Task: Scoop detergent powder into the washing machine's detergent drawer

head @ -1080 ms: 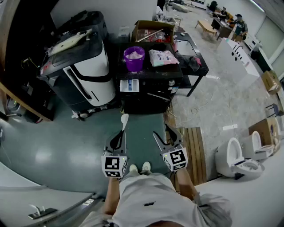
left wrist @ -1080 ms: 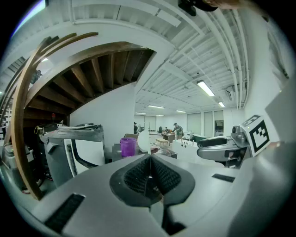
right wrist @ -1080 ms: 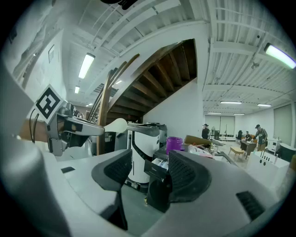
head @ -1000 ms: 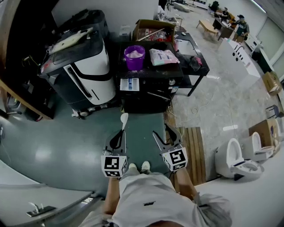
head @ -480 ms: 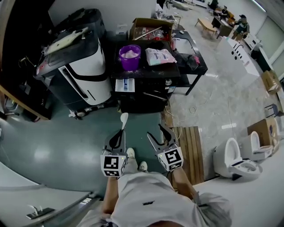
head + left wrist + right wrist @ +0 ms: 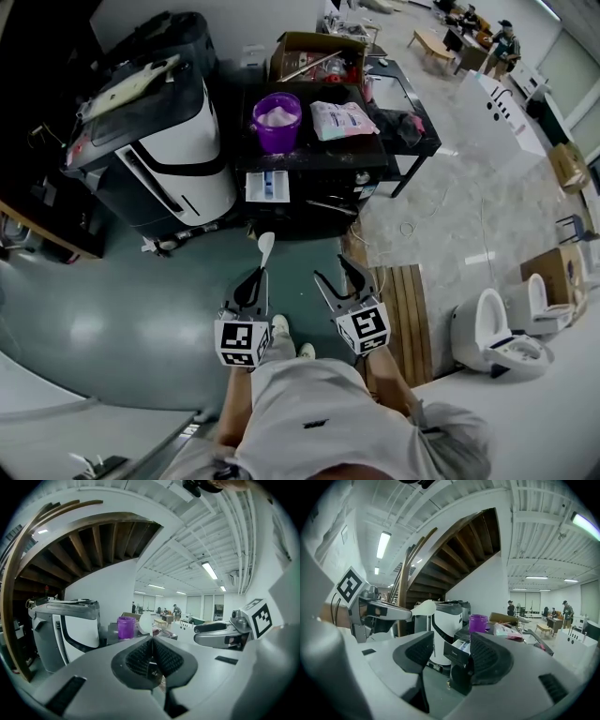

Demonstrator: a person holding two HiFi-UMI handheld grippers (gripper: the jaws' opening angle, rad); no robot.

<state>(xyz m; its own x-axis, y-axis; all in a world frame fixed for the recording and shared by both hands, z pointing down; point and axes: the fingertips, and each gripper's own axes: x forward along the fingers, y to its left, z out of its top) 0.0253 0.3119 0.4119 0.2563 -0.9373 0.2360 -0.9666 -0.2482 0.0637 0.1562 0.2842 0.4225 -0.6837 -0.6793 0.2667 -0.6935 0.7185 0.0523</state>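
The left gripper (image 6: 151, 642) has its jaws closed tight on the handle of a white spoon (image 6: 264, 246). The bowl sticks out ahead of the tips and looks empty. That grip suits the job: the handle is pinned and the bowl is free to dig and tip. The right gripper (image 6: 451, 656) has its jaws apart with nothing between the pads; through the gap it looks across at the drawer. It seems to be kept free, perhaps to steady something later.

Both grippers hang low in front of the person, above the green floor (image 6: 141, 300) and well apart from the work area, with the spoon pointing towards it.

Ahead, the detergent drawer (image 6: 262, 186) is pulled out of the front of a dark unit, which I take to be the washing machine, so its compartments lie open from above and ready to receive powder. Directly behind it, on the dark desk (image 6: 323, 155), stands a purple tub (image 6: 277, 120) holding pale powder, open at the top. A printed bag (image 6: 342, 120) lies just beside the tub on its right. With the tub and drawer almost in line, the carry from one to the other should be short.

A white-and-black appliance (image 6: 169, 150) stands to the left of the desk.

No scoop has been taken yet, by the look of the bowl. The next move is probably to close the distance and reach over the drawer to the tub.
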